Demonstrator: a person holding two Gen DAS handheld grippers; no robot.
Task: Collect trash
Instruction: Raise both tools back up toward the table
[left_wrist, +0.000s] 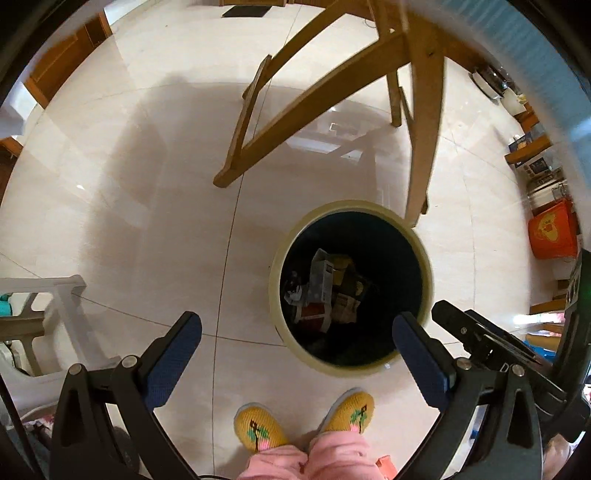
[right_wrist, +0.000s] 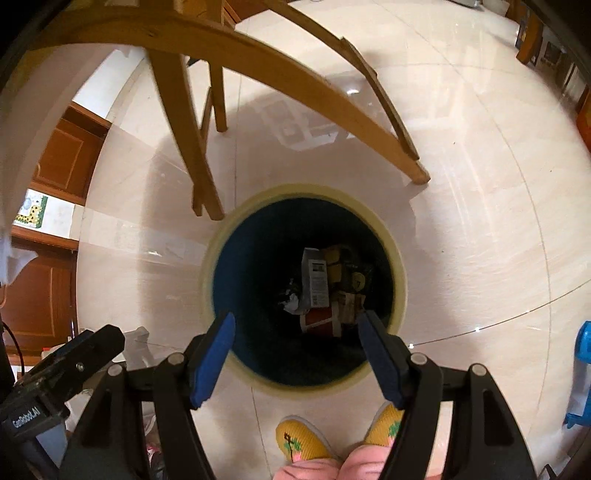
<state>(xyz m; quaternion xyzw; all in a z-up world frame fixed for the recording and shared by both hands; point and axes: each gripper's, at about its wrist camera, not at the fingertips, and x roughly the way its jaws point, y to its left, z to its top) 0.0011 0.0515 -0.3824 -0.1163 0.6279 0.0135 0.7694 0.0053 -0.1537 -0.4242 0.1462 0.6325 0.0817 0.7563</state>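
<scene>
Both tools, the left tool (left_wrist: 297, 345) and the right tool (right_wrist: 297, 345), were held open and empty, pointed down over the trash bin (right_wrist: 397, 258), presumably for dropping. Below them, crumpled wrappers and cartons (right_wrist: 319, 291) were seen at its dark bottom, beside a wooden chair leg (right_wrist: 192, 155).

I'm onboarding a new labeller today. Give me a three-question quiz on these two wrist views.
1. True or false: the left tool holds a piece of trash.
2. Where does the trash bin stand? A) on a table B) on the tiled floor beside a wooden chair leg C) on a chair seat
3. What lies in the bin's bottom?

Key: 1 false, both tools are empty; 2 B; 3 crumpled packaging.
</scene>
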